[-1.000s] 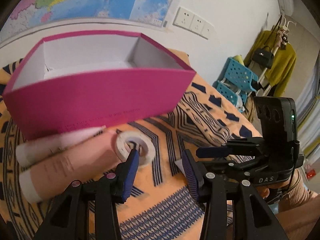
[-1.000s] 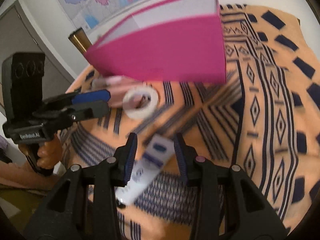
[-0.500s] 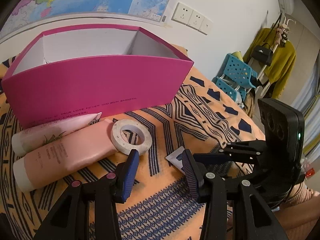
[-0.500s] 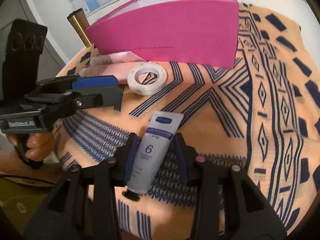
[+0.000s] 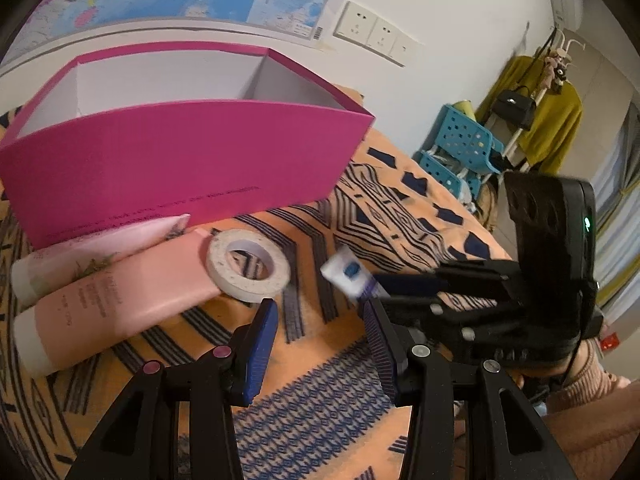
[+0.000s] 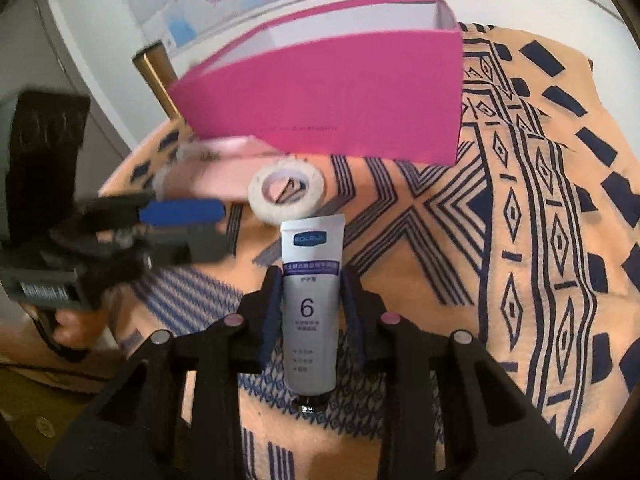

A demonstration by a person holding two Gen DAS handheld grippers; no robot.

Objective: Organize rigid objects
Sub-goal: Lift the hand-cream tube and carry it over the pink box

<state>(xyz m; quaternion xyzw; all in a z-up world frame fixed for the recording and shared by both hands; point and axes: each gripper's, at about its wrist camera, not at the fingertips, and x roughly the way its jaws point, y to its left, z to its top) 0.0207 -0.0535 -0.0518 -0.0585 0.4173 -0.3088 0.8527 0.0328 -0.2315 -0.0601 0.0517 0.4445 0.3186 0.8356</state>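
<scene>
My right gripper (image 6: 310, 280) is shut on a white and blue tube (image 6: 311, 300) marked "6", held above the orange patterned cloth; the tube also shows in the left wrist view (image 5: 352, 276). A white tape roll (image 5: 248, 264) lies in front of the open pink box (image 5: 180, 160), also seen in the right wrist view (image 6: 286, 192). Two pink tubes (image 5: 116, 292) lie left of the roll. My left gripper (image 5: 320, 316) is open and empty, just short of the roll. The pink box (image 6: 340, 100) stands behind.
The orange and blue patterned cloth (image 6: 520, 240) covers the table. A brass cylinder (image 6: 154, 76) stands behind the box's left end. A blue plastic chair (image 5: 460, 148) and hung clothes (image 5: 548, 124) stand beyond the table's right side.
My right gripper has closed on the white tube and raised its front end off the cloth. My left gripper has drawn back a little from the tape roll.
</scene>
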